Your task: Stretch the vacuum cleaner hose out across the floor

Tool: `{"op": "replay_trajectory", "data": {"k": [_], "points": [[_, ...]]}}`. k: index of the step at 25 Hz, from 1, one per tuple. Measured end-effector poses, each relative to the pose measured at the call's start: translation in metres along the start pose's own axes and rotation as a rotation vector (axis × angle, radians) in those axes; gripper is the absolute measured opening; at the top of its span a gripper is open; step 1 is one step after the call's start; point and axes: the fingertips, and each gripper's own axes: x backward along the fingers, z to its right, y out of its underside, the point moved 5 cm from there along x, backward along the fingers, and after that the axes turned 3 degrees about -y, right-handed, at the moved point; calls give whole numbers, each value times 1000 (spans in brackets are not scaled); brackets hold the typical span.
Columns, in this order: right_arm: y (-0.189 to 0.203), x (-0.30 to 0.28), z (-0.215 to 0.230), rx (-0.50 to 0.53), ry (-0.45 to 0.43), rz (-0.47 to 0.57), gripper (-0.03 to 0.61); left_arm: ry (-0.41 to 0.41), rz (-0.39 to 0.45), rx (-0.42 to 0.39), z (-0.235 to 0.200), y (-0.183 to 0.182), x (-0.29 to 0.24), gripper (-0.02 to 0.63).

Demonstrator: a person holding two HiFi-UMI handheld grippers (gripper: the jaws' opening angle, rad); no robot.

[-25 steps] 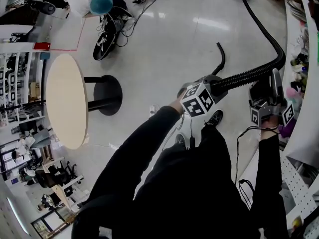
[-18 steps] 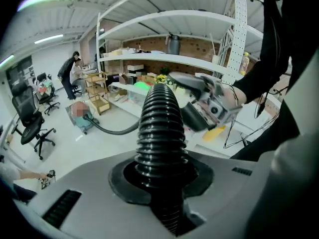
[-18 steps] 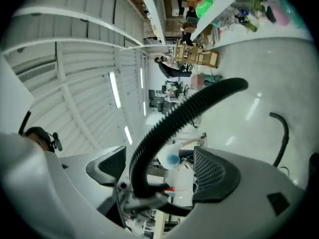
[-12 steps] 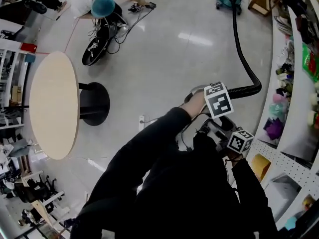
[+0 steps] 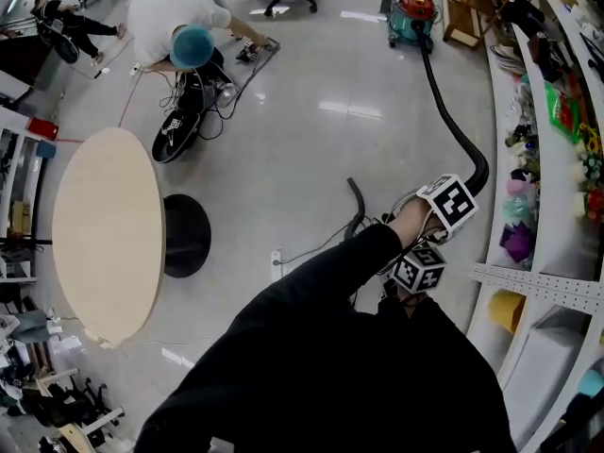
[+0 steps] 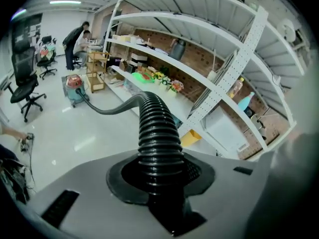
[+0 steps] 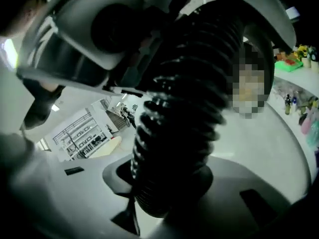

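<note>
1. While I stood beside the white shelves (image 5: 540,281), both of my grippers were on the black ribbed hose (image 5: 451,125), close together and just in front of me.
2. My left gripper (image 5: 448,206) had the hose running straight out between its jaws. The jaws were easing apart, yet the ribs sat pressed into the notch between them.
3. My right gripper (image 5: 418,267) sat just below the left one in the head view. Its jaws were closing on the hose, which filled the gap and touched both sides.
4. From the left gripper the hose rose a little, bent over near the shelves, and dropped to the glossy floor (image 5: 311,149). It then ran in a gentle curve to the red and teal vacuum cleaner (image 5: 412,12), which stood well away from me.
5. A round pale table (image 5: 104,234) on a black pedestal stood well apart on my left.
6. Beyond the table, a person in a white top and teal cap (image 5: 184,31) crouched over cables on the floor.
</note>
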Motion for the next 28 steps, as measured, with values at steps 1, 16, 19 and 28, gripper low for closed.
{"op": "replay_trajectory", "data": {"k": [1, 16, 19, 28], "points": [[2, 4, -5, -9, -26, 12, 135, 6, 1, 24, 2, 3, 1, 130], [26, 118, 32, -243, -425, 32, 130, 172, 74, 247, 59, -14, -41, 204], [27, 143, 62, -308, -450, 42, 130, 126, 116, 205, 65, -13, -41, 204], [-2, 194, 96, -342, -537, 58, 132, -31, 319, 162, 91, 102, 27, 232]]}}
